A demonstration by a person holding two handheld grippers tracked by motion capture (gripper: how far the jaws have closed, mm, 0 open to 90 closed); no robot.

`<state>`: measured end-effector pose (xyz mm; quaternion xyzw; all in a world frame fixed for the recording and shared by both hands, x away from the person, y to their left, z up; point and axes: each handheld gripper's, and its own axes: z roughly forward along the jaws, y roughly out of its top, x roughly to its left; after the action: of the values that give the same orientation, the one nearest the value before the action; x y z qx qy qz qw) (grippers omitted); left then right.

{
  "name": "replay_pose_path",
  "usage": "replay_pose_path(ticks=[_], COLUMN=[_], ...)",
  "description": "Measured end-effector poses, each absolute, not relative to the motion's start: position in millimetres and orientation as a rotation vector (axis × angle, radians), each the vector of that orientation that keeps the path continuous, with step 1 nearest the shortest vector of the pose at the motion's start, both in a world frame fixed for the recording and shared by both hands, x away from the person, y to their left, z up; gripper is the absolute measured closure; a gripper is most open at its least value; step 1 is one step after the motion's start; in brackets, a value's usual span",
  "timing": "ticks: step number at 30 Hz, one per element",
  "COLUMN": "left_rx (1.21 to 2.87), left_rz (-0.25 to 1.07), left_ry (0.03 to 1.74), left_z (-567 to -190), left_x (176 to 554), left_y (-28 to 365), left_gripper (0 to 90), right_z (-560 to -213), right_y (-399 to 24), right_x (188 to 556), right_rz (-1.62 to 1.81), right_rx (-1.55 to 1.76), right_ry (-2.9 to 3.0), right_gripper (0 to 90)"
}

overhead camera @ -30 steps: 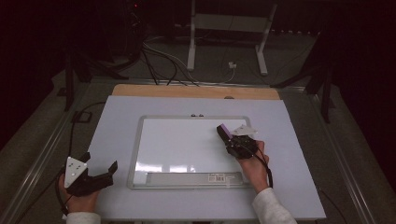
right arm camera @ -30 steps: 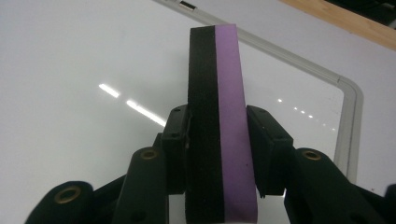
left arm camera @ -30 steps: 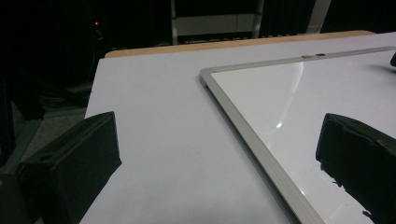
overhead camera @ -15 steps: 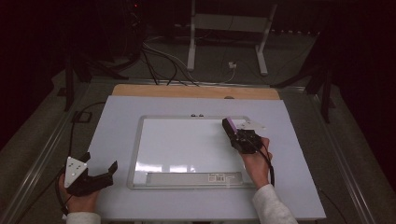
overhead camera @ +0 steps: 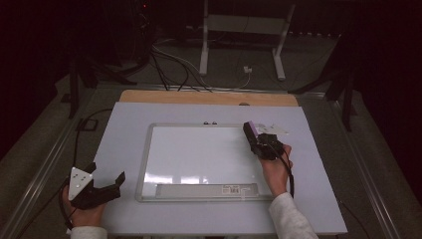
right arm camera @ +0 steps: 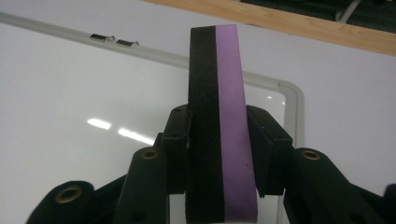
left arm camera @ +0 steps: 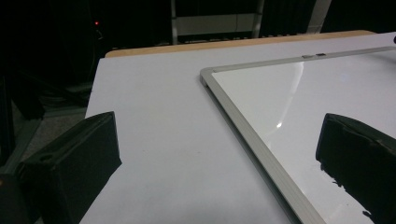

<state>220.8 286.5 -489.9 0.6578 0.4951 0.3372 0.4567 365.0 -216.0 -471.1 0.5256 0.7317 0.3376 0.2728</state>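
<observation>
Jaws of our right gripper (right arm camera: pixel 219 154) clamp an eraser (right arm camera: pixel 217 121), black felt one side, purple the other, layers plain in its own view. High view puts it over the whiteboard (overhead camera: pixel 199 154), near the top right corner. Left gripper (overhead camera: pixel 107 181) rests on the surface (overhead camera: pixel 124 119), jaws spread, nothing between.

A pale table (overhead camera: pixel 124 129) with a wooden strip (overhead camera: pixel 164 96) along its far edge; a framed whiteboard (overhead camera: pixel 199 154) lies flat near its middle.
</observation>
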Motion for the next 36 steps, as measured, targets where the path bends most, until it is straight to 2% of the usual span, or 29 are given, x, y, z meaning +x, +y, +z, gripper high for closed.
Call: replay_pose_path(ticks=[14,36], left_rx=[1.622,1.616], left_rz=[0.832,0.835], left_ry=[1.221,1.227], left_z=[-490,-490], left_x=[221,219], left_y=[286,288], left_gripper=[0.6,0.6], right_z=[-461,-481], right_y=[-235,-238], right_x=[376,389], right_rz=[0.909,0.872], right_rx=[1.473,1.607], right_ry=[1.888,1.873], right_gripper=[63.6,63.6])
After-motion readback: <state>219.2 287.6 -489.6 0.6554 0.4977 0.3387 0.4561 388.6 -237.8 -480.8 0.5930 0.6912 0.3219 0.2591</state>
